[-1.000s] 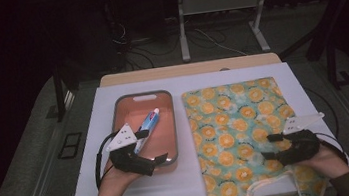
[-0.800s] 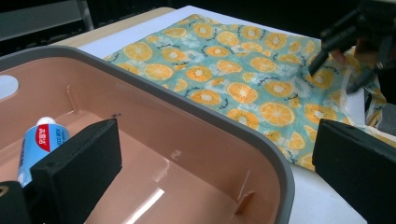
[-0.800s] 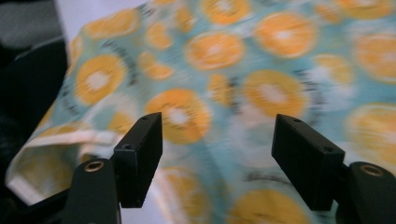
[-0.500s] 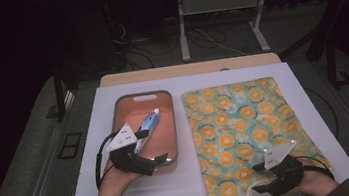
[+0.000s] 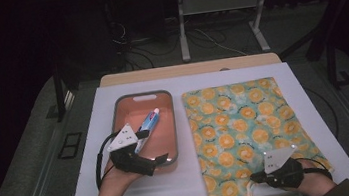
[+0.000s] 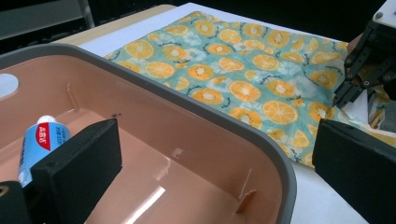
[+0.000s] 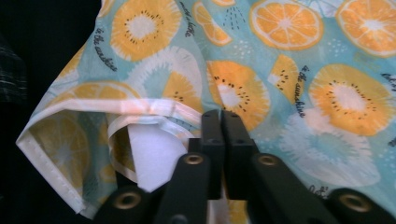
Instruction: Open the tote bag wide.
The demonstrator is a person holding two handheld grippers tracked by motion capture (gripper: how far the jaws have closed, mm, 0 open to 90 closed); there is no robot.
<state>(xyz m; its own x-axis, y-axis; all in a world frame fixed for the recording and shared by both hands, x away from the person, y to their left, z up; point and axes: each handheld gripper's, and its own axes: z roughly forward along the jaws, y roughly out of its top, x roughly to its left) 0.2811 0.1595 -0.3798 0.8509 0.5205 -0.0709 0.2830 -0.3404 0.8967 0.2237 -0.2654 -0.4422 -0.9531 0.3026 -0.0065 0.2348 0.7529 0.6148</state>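
A person seated at a white desk (image 5: 98, 188) works with a claw in each hand. The left claw (image 5: 154, 162) sits at the near end of a pink tray (image 5: 162, 99) with a grey rim, its jaws spread wide and straddling the tray's near right corner: one jaw inside the tray, the other outside it. A blue-and-white tube (image 5: 148, 123) with a red band lies in the tray, just beyond the left claw. Right of the tray, an orange-slice-patterned cloth bag (image 5: 237, 115) lies flat on the desk. At the bag's near edge, the right claw (image 5: 253, 179) has its jaws pressed together on the white-hemmed rim of the fabric, which is lifted and folded open beside them.
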